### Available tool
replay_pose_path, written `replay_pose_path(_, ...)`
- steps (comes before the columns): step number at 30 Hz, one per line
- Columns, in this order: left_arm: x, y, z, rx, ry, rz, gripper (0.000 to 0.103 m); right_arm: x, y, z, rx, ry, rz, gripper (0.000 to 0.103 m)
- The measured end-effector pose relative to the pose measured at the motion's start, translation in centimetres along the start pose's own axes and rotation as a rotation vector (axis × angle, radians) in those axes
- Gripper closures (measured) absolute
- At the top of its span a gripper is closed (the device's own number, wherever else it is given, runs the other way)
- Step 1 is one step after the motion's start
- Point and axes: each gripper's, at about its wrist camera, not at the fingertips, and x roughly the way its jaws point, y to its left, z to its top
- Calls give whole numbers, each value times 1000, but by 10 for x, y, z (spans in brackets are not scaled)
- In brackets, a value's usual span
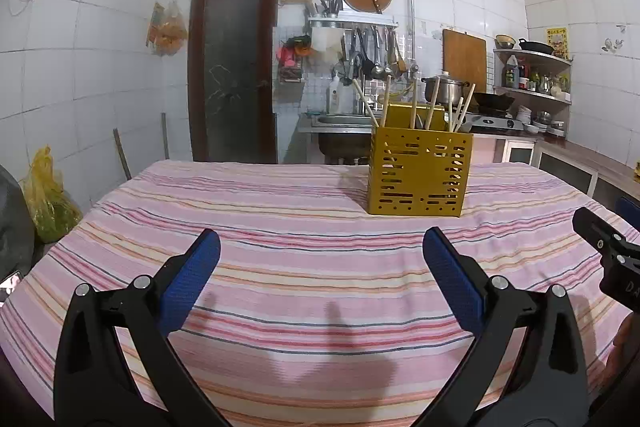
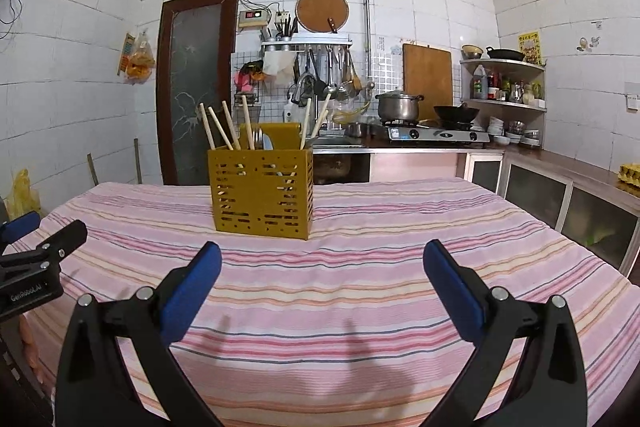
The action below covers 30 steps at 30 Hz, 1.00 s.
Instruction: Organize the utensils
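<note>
A yellow perforated utensil holder [image 1: 420,173] stands on the striped tablecloth [image 1: 280,227], ahead and right of my left gripper [image 1: 321,247]. It holds several wooden chopsticks [image 1: 432,103]. In the right wrist view the holder [image 2: 262,193] is ahead and left of my right gripper [image 2: 322,259], with chopsticks [image 2: 224,127] and a metal spoon [image 2: 260,139] inside. Both grippers are open and empty, low over the near part of the table. The right gripper's body shows at the left view's right edge [image 1: 608,255]; the left gripper's body shows at the right view's left edge [image 2: 36,263].
The table is covered by a pink striped cloth [image 2: 400,227]. Behind it are a sink [image 1: 340,121], a gas stove with a pot [image 2: 400,105] and wok [image 2: 456,113], a dark door [image 1: 234,63], and cabinets along the right wall [image 2: 560,195].
</note>
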Motion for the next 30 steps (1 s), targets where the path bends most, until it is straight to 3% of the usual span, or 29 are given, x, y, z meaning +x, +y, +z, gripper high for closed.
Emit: replay_pose_path(30,-6,0,-4,-3,-17,-51,5,-3,11,-1,-61,-36,-22,4)
